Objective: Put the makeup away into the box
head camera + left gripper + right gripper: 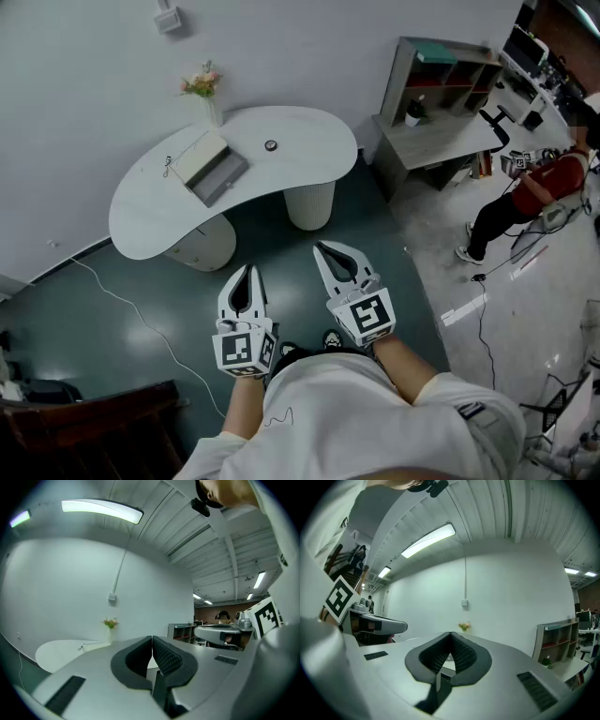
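Across the room stands a white kidney-shaped table (pixel 291 141). On it lies an open box (pixel 212 167) with a pale lid and a grey inside. A small round item (pixel 271 145) sits to the box's right, and a small dark item (pixel 167 170) lies at its left. Both grippers are held level in front of the person, well short of the table. The left gripper (pixel 246 269) (pixel 151 638) is shut with nothing between its pads. The right gripper (pixel 323 246) (pixel 450 633) is also shut and empty. The table shows only faintly in the two gripper views.
A vase of flowers (pixel 204 87) stands at the table's back edge. To the right are a shelf unit (pixel 441 75) and a desk, where a person in red (pixel 542 184) sits. A white cable (pixel 131 309) runs over the dark floor. A dark chair (pixel 84 431) stands at the lower left.
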A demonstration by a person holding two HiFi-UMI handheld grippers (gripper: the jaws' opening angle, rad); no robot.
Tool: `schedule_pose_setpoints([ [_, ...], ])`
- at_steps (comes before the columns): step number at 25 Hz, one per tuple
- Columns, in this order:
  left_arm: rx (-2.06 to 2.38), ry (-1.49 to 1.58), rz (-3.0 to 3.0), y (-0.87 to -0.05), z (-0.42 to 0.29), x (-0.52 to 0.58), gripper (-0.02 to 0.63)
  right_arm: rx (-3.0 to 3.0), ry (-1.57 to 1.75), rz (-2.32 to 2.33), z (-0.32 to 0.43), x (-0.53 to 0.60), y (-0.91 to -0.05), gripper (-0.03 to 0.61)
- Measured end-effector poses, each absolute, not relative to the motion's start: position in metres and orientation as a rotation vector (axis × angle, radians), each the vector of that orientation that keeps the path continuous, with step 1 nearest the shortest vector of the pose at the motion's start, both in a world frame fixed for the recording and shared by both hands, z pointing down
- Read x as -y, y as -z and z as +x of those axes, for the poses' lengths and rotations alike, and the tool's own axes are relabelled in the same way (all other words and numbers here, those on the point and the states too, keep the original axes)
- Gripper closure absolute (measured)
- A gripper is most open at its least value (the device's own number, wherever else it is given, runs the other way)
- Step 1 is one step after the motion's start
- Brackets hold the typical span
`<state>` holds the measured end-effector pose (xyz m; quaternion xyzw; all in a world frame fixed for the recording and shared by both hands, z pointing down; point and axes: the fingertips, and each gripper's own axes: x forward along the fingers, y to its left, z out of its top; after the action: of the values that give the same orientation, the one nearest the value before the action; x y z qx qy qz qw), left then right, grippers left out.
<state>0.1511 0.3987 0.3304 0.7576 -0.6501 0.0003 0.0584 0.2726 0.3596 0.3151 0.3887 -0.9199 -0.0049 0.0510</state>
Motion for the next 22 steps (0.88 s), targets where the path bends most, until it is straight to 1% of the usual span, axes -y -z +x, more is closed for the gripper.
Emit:
schedule_pose_setpoints([
  [5, 1.963, -0.015, 2.264, -0.341, 0.154, -0.397, 0.592, 2.836, 0.056, 1.122, 0.272, -0.357, -0.321, 0.581],
  [13, 1.968, -0.073, 2.234, -0.356, 0.166, -0.393, 0.592, 2.811, 0.013, 1.023, 0.270, -0.354, -0.340, 0.580],
  [18, 2.023, -0.092, 2.179, -0.361, 0.170, -0.397, 0.592, 2.866, 0.069, 0.946, 0.276, -0.347, -0.353, 0.580],
  [20, 2.024, -0.096, 2.150, -0.368, 0.175, -0.397, 0.592, 2.857, 0.066, 0.917, 0.278, -0.342, -0.361, 0.556],
  [22, 2.015, -0.114, 2.125, -0.376, 0.176, -0.397, 0.592, 2.832, 0.035, 0.882, 0.275, -0.337, -0.370, 0.513],
])
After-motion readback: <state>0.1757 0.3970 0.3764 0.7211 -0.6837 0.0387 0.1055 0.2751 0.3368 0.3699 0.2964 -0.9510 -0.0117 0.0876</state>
